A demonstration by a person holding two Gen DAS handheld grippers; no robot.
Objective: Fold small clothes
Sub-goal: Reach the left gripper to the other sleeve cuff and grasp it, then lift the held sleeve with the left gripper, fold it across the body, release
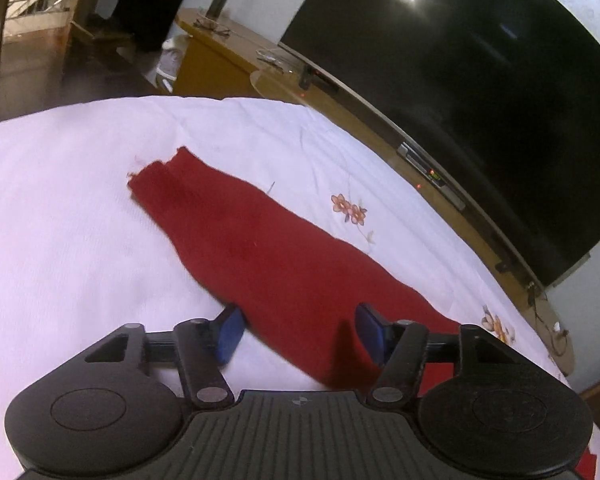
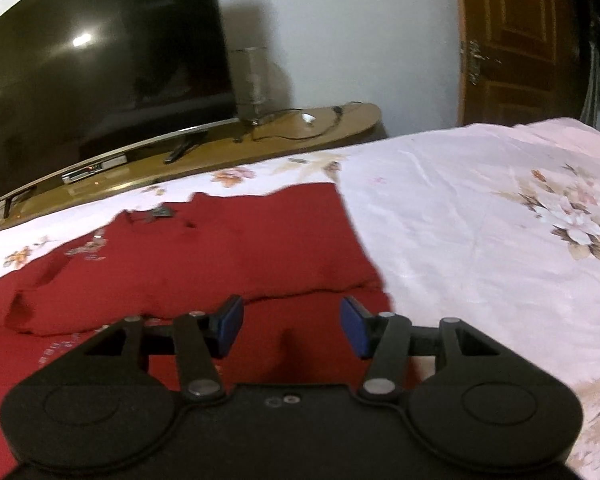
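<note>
the red garment [image 1: 284, 256] lies spread on the white floral bedsheet [image 1: 80, 220]. in the left wrist view a long narrow part of it, apparently a sleeve, runs away from the left gripper [image 1: 298, 330] toward a cuff end well ahead. in the right wrist view the body of the red garment [image 2: 220, 248] lies directly ahead of the right gripper [image 2: 292, 326], with one layer already turned over and a fold edge just beyond the fingertips.

left gripper: jaws apart, nothing clamped; red cloth lies between and below the pads [image 1: 230, 334], contact not confirmed. right gripper: jaws apart, nothing clamped, cloth beneath.

risks, as judged:
- left jaws straddle the sleeve's near end at an angle; closing here may take only one edge, and the sleeve would twist on lifting.
- pads closing low may pinch the bedsheet with the cloth and drag it.
- right gripper sits close to the existing fold edge; a careless grab may take both layers and undo the fold.
- the frames are blurred, so height above the cloth is uncertain.

beyond the bed, a television [image 1: 480, 92] on a low wooden stand [image 2: 284, 128] is clear of the work.
</note>
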